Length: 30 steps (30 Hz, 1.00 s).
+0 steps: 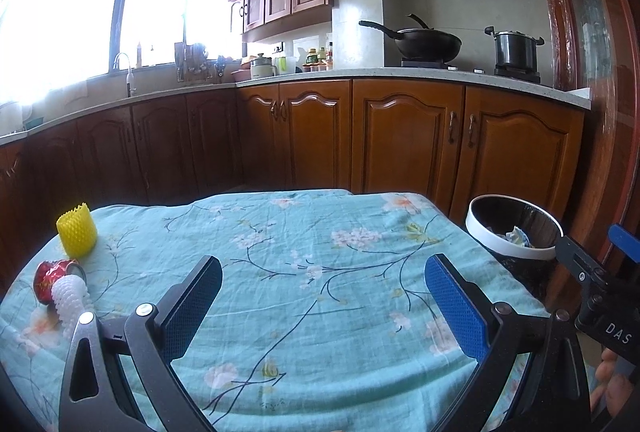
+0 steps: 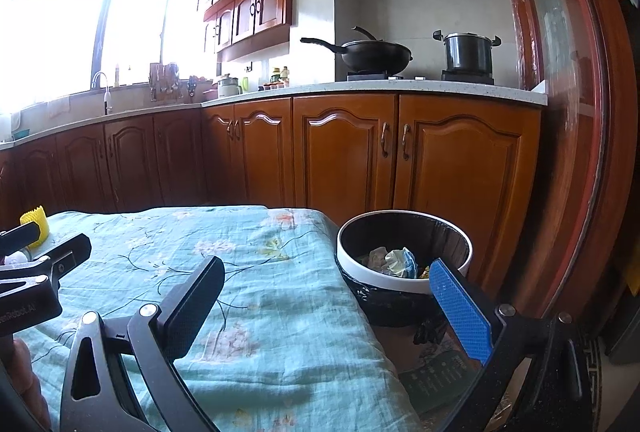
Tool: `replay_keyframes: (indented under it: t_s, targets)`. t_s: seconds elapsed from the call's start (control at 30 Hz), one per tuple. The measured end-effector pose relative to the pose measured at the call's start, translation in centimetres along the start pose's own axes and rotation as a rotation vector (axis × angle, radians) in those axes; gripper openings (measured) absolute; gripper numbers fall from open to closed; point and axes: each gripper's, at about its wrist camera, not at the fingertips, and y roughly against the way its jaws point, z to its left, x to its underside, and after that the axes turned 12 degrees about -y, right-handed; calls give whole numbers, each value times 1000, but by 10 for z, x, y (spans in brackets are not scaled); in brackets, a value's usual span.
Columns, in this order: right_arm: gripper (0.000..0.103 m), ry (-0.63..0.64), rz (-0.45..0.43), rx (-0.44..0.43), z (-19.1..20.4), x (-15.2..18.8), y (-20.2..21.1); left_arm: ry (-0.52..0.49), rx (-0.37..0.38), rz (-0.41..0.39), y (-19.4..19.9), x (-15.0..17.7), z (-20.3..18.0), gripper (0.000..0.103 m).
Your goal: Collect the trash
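Left wrist view: my left gripper (image 1: 322,306) is spread wide with nothing between its jaws, hovering low over the flowered tablecloth (image 1: 304,256).
Left fingers: the blue pad (image 1: 456,308) on one side, the dark pad (image 1: 190,306) on the other, only bare cloth between them.
Right wrist view: my right gripper (image 2: 324,306) is also fully spread and holds nothing; its blue finger (image 2: 460,312) reaches over the table edge in front of the bin's rim.
Remaining trash: a yellow foam net sleeve (image 1: 77,231) stands upright near the far-left edge of the table; nearer me lie a crumpled red wrapper (image 1: 52,278) and a white foam net sleeve (image 1: 72,298), touching each other.
Key relation: all three pieces lie to the left of my left gripper, the white sleeve just beside its dark finger.
Long axis: the white sleeve seems to run roughly toward me and away, so I judge the jaws would close across it.
Nearer hand: the left, clearly; from the right wrist the yellow sleeve (image 2: 35,224) is only a sliver behind my left gripper's body.
Bin: the white-rimmed trash bin (image 1: 516,250) stands on the floor off the table's right side, near my right gripper, with crumpled paper (image 2: 394,260) already inside.
Hand pose: both grippers point forward toward the cabinets, roughly level and side by side.
Judged next move: swing left, then carry across to the bin.
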Motion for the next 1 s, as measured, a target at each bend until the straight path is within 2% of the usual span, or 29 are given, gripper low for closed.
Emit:
replay_keyframes:
  t_s: [1.0]
  targets:
    - [103, -22, 10, -27, -1, 0, 2, -15, 10, -7, -1, 3, 0, 102]
